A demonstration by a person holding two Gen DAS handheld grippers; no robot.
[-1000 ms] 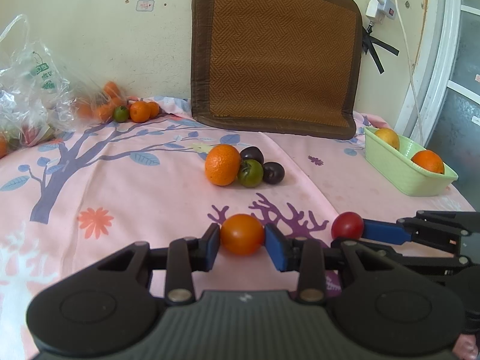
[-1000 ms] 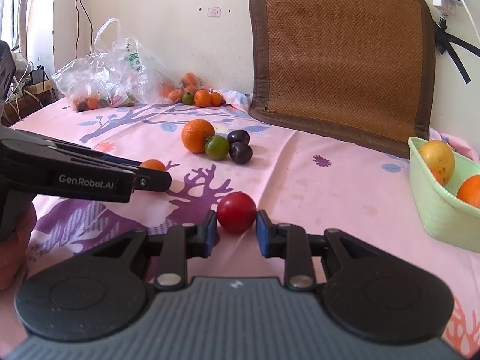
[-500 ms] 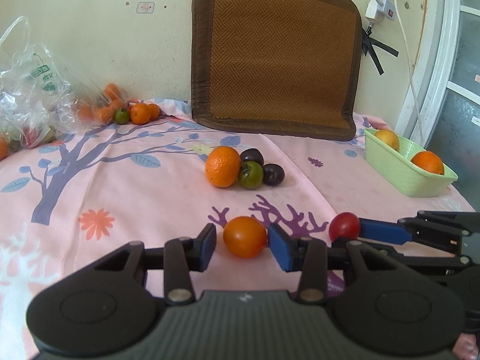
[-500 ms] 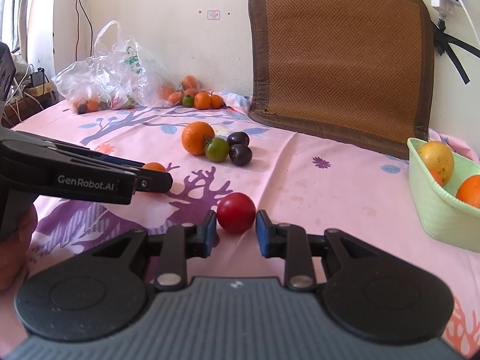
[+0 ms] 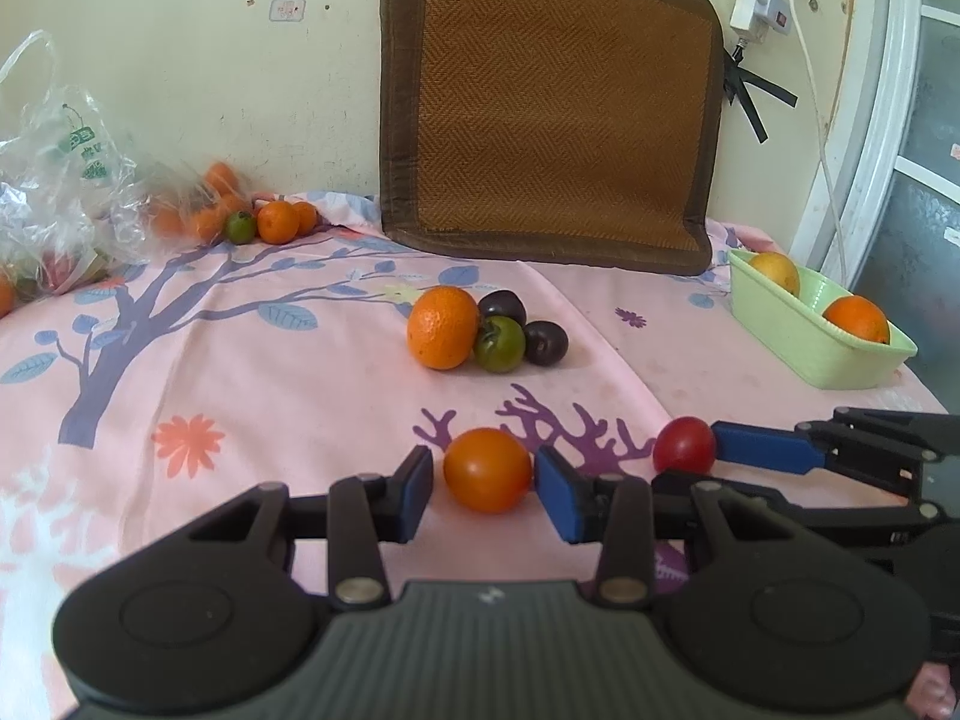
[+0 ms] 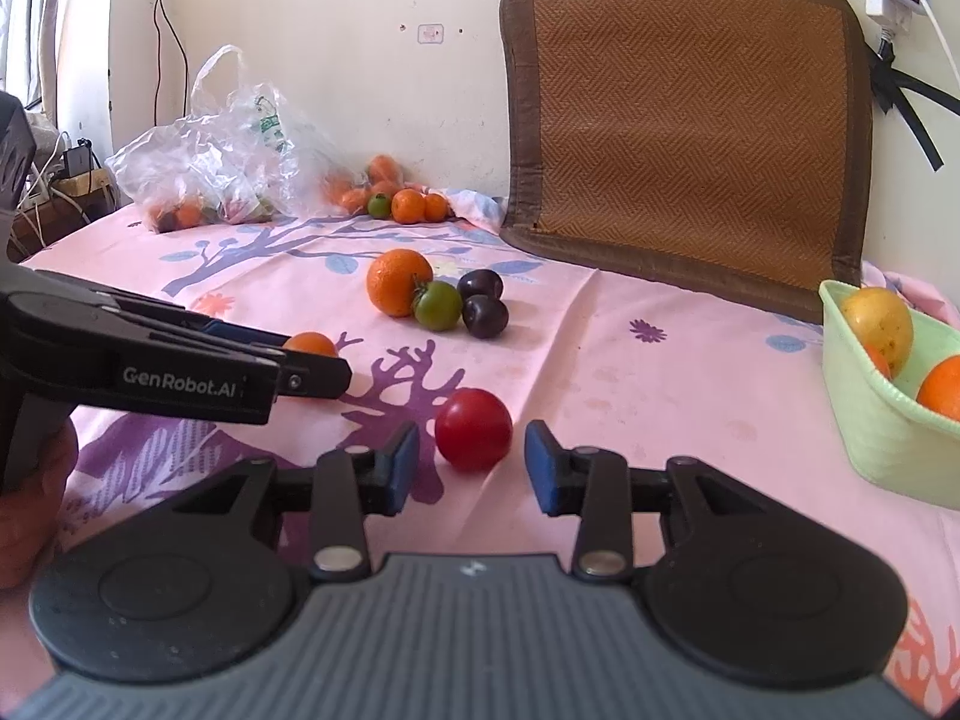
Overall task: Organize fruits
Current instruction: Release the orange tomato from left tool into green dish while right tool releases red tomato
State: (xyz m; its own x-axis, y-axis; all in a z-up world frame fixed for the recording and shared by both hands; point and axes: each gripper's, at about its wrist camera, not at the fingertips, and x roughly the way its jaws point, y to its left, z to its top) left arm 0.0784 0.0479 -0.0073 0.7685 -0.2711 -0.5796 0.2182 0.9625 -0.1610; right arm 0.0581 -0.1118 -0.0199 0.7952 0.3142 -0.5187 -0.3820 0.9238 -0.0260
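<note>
An orange tomato (image 5: pixel 487 469) lies on the pink cloth between the fingers of my left gripper (image 5: pixel 483 489), which is open with a gap on each side. A red tomato (image 6: pixel 473 429) lies between the fingers of my right gripper (image 6: pixel 471 468), also open and not touching it. The red tomato (image 5: pixel 684 445) and the right gripper's blue pad (image 5: pixel 759 449) show in the left wrist view. The left gripper (image 6: pixel 318 373) crosses the right wrist view at left, hiding most of the orange tomato (image 6: pixel 310 343).
A mandarin (image 5: pixel 443 327), a green tomato (image 5: pixel 499 343) and two dark plums (image 5: pixel 545 342) sit mid-cloth. A green basket (image 5: pixel 798 333) with fruit stands at right. A plastic bag (image 6: pixel 222 150) and several small fruits (image 6: pixel 408 205) lie by the wall. A woven mat (image 5: pixel 552 120) leans there.
Both grippers have opened: the left one let go of the orange tomato first, then the right one released the red tomato. Both tomatoes now rest on the cloth.
</note>
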